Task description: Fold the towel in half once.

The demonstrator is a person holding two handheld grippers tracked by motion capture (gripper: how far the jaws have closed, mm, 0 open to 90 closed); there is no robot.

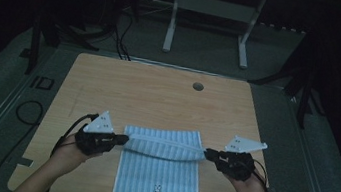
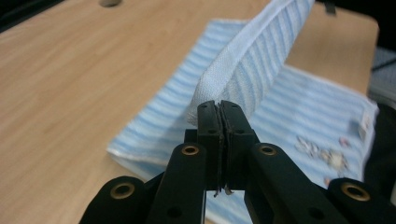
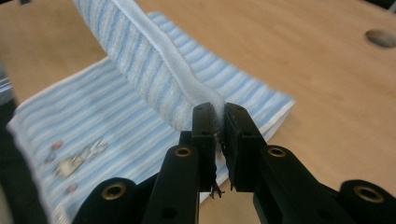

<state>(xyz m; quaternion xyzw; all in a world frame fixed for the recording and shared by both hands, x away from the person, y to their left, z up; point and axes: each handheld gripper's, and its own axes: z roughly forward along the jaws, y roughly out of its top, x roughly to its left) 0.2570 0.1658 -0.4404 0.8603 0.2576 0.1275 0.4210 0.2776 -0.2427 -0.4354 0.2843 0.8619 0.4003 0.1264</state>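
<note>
A blue-and-white striped towel (image 1: pixel 160 175) lies on the wooden table (image 1: pixel 109 87), near the front edge, with a small printed figure at its near end. Its far edge is lifted off the table and stretched taut between both grippers. My left gripper (image 1: pixel 124 140) is shut on the left corner of that edge. My right gripper (image 1: pixel 206 154) is shut on the right corner. In the left gripper view the towel (image 2: pixel 243 70) rises from the pressed-together jaws of the left gripper (image 2: pixel 219 105). In the right gripper view the towel's hem (image 3: pixel 140 60) is pinched in the right gripper (image 3: pixel 215 109).
A round cable hole (image 1: pixel 198 86) sits near the table's far edge. Beyond the table stands a white desk frame (image 1: pixel 171 25) on dark floor. Black cables (image 1: pixel 30 111) lie on the floor at the left. Bare wood stretches between the towel and the far edge.
</note>
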